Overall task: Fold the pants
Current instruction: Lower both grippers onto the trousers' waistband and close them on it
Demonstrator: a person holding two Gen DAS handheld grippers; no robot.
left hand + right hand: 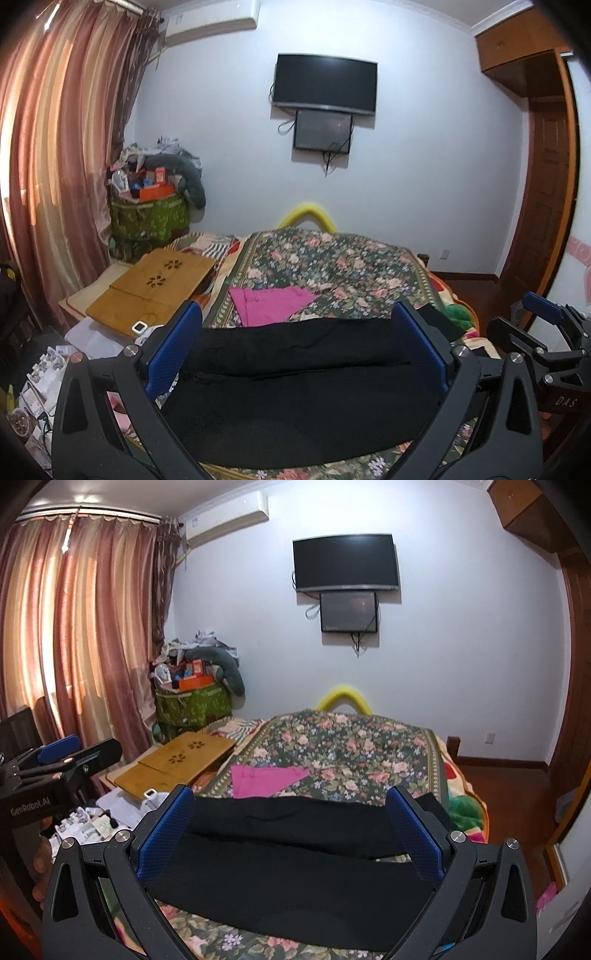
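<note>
Black pants [295, 384] lie spread across the near part of the bed with the floral cover [332, 273]; they also show in the right wrist view [291, 860]. My left gripper [295, 325] is open, its blue pads wide apart above the pants, holding nothing. My right gripper [290, 805] is open too, above the same pants and empty. The right gripper also shows at the right edge of the left wrist view [543, 332]. The left gripper shows at the left edge of the right wrist view [62, 757].
A folded pink cloth [269, 299] lies on the bed beyond the pants. A wooden lap table [155, 284] sits at the bed's left side. A green bag [147, 218] with clutter stands in the corner by the curtains [55, 147]. A television [325, 85] hangs on the wall.
</note>
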